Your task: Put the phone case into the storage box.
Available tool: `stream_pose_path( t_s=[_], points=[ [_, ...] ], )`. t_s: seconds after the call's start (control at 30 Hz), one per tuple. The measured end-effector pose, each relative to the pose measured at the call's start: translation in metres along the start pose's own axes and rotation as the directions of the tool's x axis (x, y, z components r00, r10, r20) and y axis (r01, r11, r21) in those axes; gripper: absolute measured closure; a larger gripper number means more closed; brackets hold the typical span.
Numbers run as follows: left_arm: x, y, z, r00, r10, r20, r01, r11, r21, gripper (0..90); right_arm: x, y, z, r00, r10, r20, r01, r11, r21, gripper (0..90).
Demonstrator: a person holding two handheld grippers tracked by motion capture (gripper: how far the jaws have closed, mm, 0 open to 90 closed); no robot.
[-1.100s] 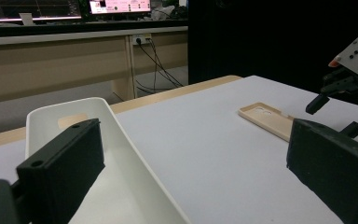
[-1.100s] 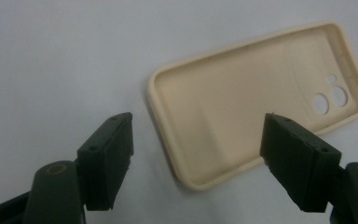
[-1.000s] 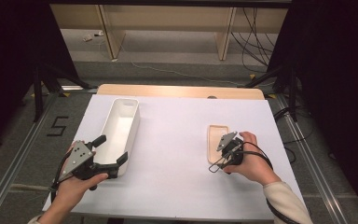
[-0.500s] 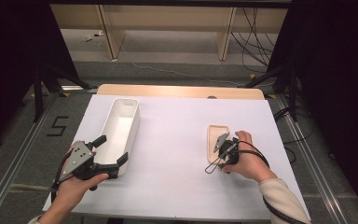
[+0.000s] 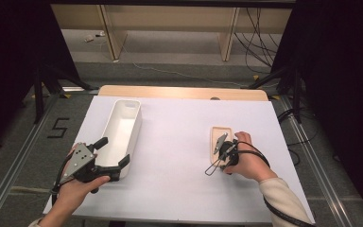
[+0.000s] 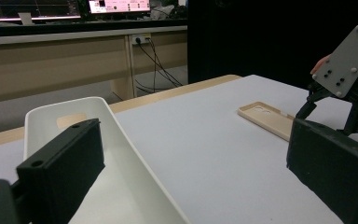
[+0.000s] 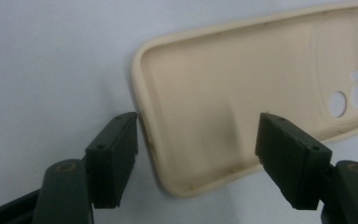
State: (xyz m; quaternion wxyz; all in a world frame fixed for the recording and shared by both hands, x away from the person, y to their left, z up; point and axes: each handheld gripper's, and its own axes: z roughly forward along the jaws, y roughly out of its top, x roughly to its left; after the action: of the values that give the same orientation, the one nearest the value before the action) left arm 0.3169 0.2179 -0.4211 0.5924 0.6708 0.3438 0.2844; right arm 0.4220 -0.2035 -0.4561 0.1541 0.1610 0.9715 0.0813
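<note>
A beige phone case (image 5: 219,137) lies open side up on the right half of the white table; its camera holes show in the right gripper view (image 7: 242,88). My right gripper (image 5: 222,150) points down over the case's near end, and its jaws have just been closing. They stand open astride one corner of the case (image 7: 198,144), with one pad close beside the rim and neither pressing on it. My left gripper (image 5: 112,152) is open at the near end of a long white bin (image 5: 123,118), whose wall (image 6: 121,140) runs between its jaws (image 6: 196,172).
The white table top (image 5: 179,189) has a wooden strip (image 5: 179,92) along its far edge. Behind it are wooden furniture legs and loose cables (image 5: 255,42) on the floor. Dark stands flank both sides. A floor mark "5" (image 5: 59,127) lies at the left.
My right hand has edged slightly left over the case's near end. The left gripper and the bin have stayed where they were.
</note>
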Motion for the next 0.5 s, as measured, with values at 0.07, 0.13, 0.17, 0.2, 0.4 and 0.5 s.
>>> stream_pose_path(
  t_s=[0.07,0.13,0.17,0.2,0.4,0.5],
  points=[
    [-0.0001,0.0001,-0.0001,1.0000,-0.002,0.001,0.002,1.0000,-0.001,3.5,-0.0010,0.0005,0.0001,0.9999,-0.008,-0.013,0.008,1.0000,-0.002,33.0],
    [-0.0002,0.0001,-0.0001,1.0000,-0.002,0.000,0.002,1.0000,-0.001,3.6,-0.0016,0.0008,0.0002,0.9999,-0.009,-0.010,0.009,1.0000,-0.001,33.4],
    [-0.0001,0.0000,-0.0001,1.0000,-0.002,0.000,0.002,1.0000,-0.001,3.6,-0.0018,0.0009,0.0005,0.9999,-0.009,-0.011,0.009,1.0000,-0.002,33.5],
    [-0.0001,0.0000,-0.0001,1.0000,-0.001,0.000,0.001,1.0000,-0.001,3.6,-0.0018,0.0012,0.0005,0.9999,-0.010,-0.010,0.010,0.9999,0.003,33.8],
    [-0.0002,-0.0002,0.0000,1.0000,-0.002,0.001,0.002,1.0000,0.000,3.7,-0.0015,0.0029,0.0012,0.9997,-0.020,-0.011,0.020,0.9997,0.014,35.5],
    [-0.0001,-0.0001,0.0000,1.0000,0.000,0.002,0.000,1.0000,-0.001,3.7,-0.0013,0.0039,0.0011,0.9995,-0.028,-0.017,0.028,0.9994,0.018,37.7]
  ],
)
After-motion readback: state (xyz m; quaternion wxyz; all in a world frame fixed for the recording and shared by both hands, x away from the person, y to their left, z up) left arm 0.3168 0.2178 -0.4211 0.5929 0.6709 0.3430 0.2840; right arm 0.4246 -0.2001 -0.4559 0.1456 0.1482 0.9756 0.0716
